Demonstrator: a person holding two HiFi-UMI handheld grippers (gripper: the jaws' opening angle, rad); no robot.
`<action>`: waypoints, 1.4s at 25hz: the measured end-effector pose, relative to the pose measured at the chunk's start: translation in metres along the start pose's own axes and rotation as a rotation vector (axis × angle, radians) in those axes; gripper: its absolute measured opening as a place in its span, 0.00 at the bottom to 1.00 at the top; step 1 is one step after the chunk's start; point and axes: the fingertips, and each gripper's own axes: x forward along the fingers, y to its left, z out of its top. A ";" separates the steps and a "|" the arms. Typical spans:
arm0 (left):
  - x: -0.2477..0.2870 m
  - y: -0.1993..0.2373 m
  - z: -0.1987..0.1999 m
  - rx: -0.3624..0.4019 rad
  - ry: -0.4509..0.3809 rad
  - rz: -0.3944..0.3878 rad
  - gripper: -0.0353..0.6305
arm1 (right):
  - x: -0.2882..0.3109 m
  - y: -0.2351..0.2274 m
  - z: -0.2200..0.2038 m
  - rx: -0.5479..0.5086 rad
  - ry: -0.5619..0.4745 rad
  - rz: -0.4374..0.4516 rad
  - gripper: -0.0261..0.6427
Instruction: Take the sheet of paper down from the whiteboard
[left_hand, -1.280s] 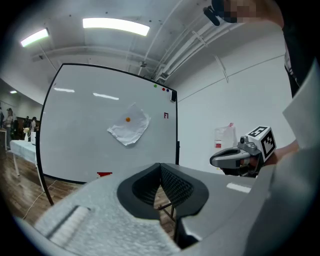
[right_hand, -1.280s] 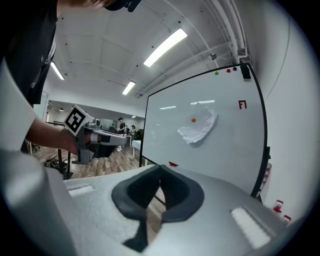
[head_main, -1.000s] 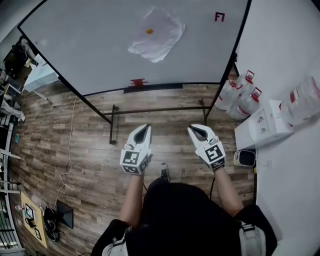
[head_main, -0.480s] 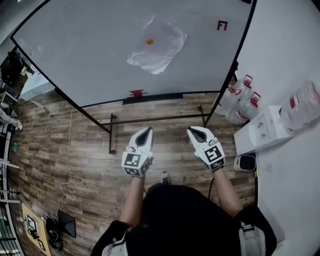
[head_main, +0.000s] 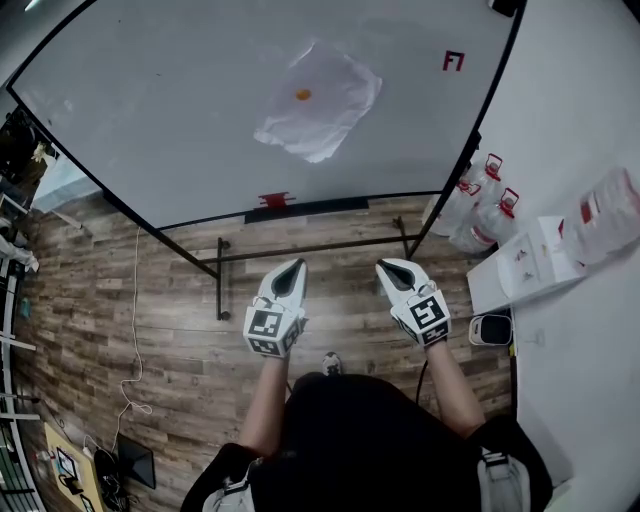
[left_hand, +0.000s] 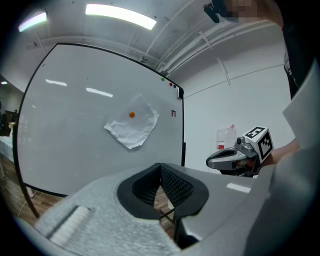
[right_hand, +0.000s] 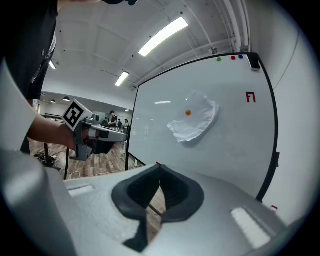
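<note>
1. Plainly, the sheet of paper (head_main: 318, 100) hung on the whiteboard (head_main: 150, 120), in its upper middle part and well apart from both claws.
2. It was white and heavily crumpled, turned so that one corner pointed down, and its edges looked uneven and wavy.
3. A small round orange magnet (head_main: 302, 95) sat on its upper half, left of the centre; in the right gripper view the same orange dot (right_hand: 188, 113) showed on the sheet.
4. The lower part of the paper looked creased and seemed to lift a little off the board, with a faint shadow under it.
5. The left gripper (head_main: 296, 265) was held out over the wooden floor (head_main: 170, 300), its jaws closed together with nothing between them.
6. The right gripper (head_main: 384, 268) was held beside it, its jaw tips likewise meeting and empty.
7. A red mark (head_main: 453, 61) stood on the board to the right of the sheet.
</note>
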 end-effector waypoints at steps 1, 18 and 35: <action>0.002 0.004 -0.001 -0.003 0.002 -0.006 0.07 | 0.005 0.000 0.001 0.000 0.002 -0.003 0.04; 0.029 0.064 -0.015 -0.024 0.025 -0.073 0.07 | 0.069 0.000 0.008 0.010 0.020 -0.050 0.04; 0.102 0.079 0.001 -0.010 0.008 -0.021 0.07 | 0.105 -0.080 0.010 0.011 -0.005 -0.032 0.04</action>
